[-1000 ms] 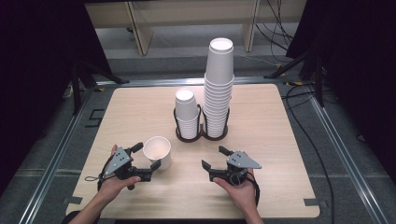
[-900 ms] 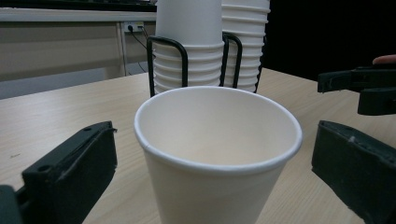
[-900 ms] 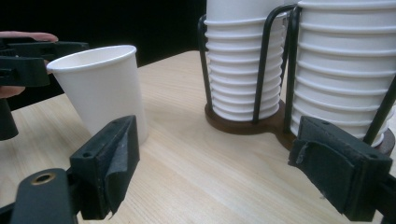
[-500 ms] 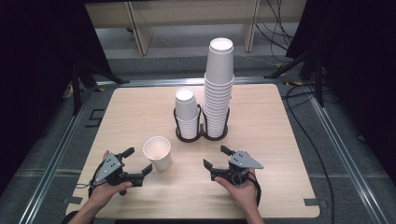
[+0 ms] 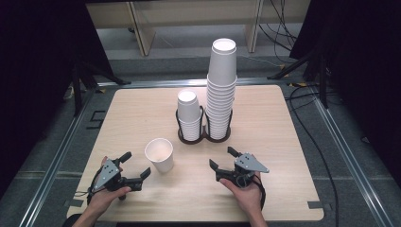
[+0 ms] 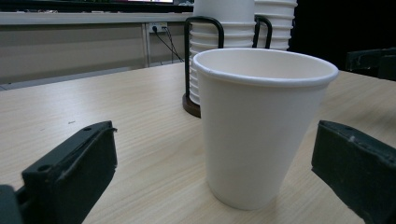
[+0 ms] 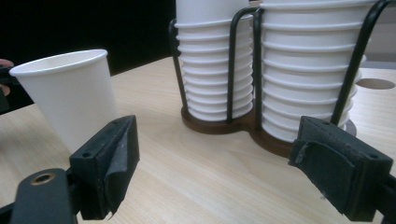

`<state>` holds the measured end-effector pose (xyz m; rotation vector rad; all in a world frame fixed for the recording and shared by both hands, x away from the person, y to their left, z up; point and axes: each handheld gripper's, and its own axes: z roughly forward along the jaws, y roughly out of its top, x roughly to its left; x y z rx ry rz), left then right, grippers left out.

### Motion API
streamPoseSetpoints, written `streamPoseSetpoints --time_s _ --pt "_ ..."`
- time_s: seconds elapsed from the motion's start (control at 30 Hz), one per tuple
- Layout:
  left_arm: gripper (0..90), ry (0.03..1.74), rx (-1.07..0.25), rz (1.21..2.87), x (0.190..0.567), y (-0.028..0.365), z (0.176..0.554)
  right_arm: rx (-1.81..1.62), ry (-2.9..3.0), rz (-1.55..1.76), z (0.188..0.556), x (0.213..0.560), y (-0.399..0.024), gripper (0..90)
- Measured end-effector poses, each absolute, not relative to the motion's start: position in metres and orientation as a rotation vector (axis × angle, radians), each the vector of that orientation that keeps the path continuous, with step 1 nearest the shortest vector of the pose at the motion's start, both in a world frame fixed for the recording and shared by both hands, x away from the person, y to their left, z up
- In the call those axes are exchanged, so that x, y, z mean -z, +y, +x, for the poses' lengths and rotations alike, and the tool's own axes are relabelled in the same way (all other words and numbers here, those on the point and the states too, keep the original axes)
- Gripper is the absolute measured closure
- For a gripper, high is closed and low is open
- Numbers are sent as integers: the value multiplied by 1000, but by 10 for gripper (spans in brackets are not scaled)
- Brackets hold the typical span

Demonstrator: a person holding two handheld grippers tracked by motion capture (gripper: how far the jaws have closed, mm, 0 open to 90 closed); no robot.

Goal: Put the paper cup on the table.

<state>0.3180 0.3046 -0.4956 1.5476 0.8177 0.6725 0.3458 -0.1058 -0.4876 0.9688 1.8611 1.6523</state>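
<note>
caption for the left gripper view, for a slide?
Open left gripper facing an upright white paper cup standing free on the wooden table, cup holder behind.

1 loose white paper cup [image 5: 159, 154] stands on 1 light wooden table [image 5: 279, 142]. 2 stacks of white paper cups sit in 1 black wire holder with a dark round base [image 5: 204, 135]: 1 short stack [image 5: 188, 115], 1 tall stack [image 5: 221, 90]. 2 black two-jaw grippers: left gripper [image 5: 138, 167], right gripper [image 5: 222, 158].
</note>
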Motion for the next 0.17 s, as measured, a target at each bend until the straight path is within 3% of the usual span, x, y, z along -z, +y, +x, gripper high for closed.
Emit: streamPoseSetpoints --time_s 0.17 --pt "0 799 -679 1548 499 302 319 -1634 1868 1005 345 492 -108 147"
